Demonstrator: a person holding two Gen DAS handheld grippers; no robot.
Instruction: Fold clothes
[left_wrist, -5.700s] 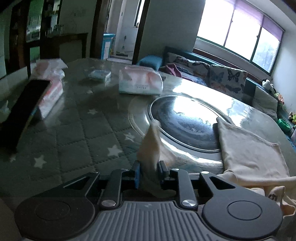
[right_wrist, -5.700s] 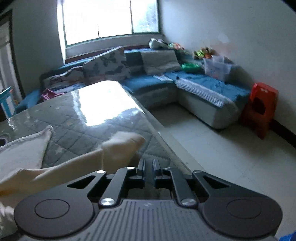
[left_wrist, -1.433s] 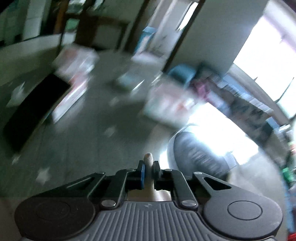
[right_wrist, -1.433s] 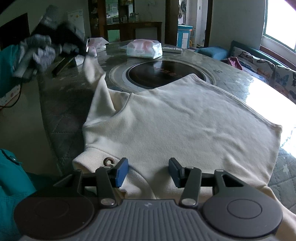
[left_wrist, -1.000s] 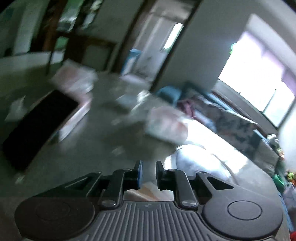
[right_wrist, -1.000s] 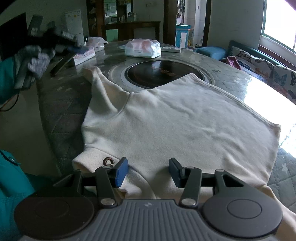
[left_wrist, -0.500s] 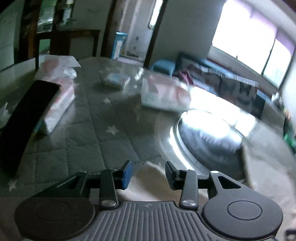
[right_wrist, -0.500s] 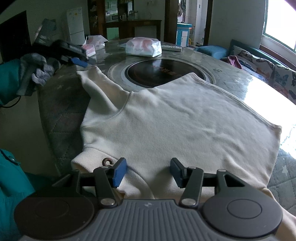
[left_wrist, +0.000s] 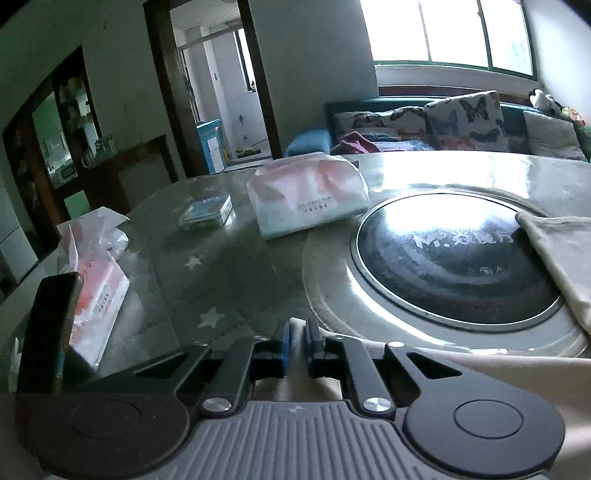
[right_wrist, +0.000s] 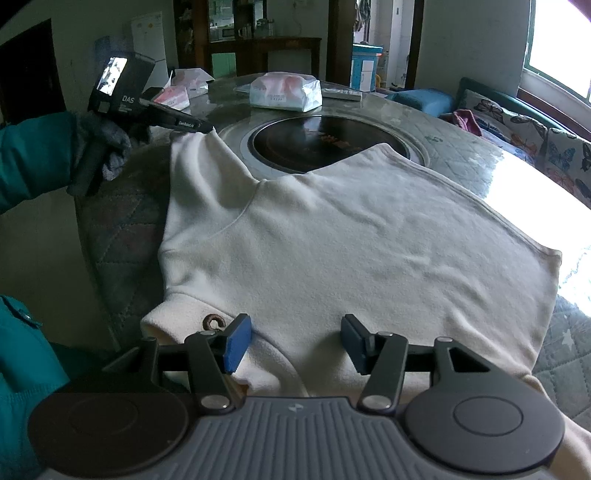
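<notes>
A cream sweatshirt lies spread flat on the round table, its sleeve stretched toward the far left. In the right wrist view my left gripper rests low at that sleeve's end, held by a gloved hand. In its own view the left gripper has its jaws closing to a narrow slit, with the cream sleeve under and between them. My right gripper hovers open over the garment's near edge, beside a small brown loop, with nothing pinched.
A black round hob sits in the table's middle, partly under the garment. Tissue packs, a dark phone and a small box lie on the far side. A sofa stands behind. The table's edge runs at the left.
The left gripper opened, dropped low to the table and closed again at the sleeve's end. The sleeve, earlier lifted, now lies flat. The right gripper has stayed where it was.
</notes>
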